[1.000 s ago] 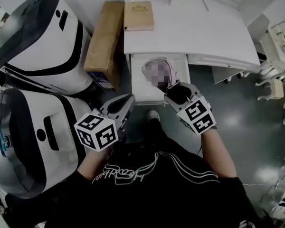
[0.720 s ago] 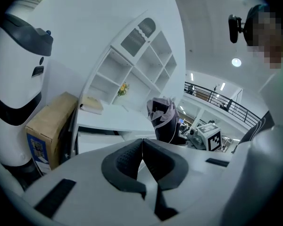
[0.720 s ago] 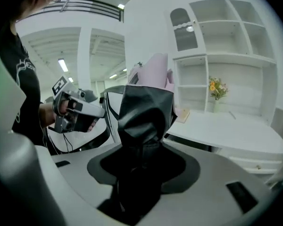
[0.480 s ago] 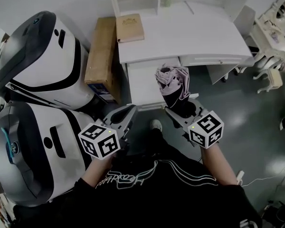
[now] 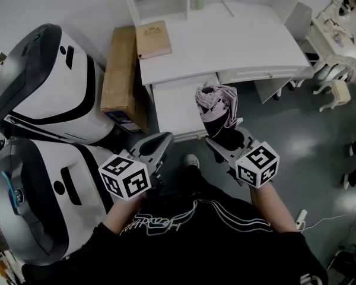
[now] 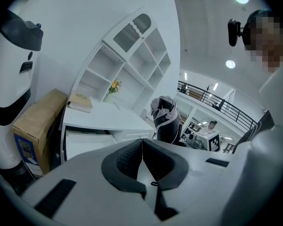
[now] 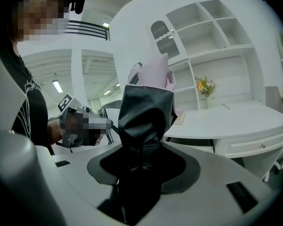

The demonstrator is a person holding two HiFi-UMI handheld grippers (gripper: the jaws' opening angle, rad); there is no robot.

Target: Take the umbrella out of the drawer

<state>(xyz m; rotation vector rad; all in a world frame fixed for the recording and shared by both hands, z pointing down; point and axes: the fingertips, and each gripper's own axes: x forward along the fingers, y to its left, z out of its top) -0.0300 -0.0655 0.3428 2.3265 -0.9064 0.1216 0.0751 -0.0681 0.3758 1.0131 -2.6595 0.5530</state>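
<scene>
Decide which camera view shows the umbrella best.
Head view: the umbrella shows nearly whole, pink folds and black sleeve. The right gripper view shows it close but foreshortened; the left gripper view shows it small, distant.

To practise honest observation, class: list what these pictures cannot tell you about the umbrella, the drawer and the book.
Lower end of the umbrella: right gripper view, buried between the jaws of the right gripper.
Right part of the drawer: head view, covered by the umbrella.
Title of the book: head view, too small.
</scene>
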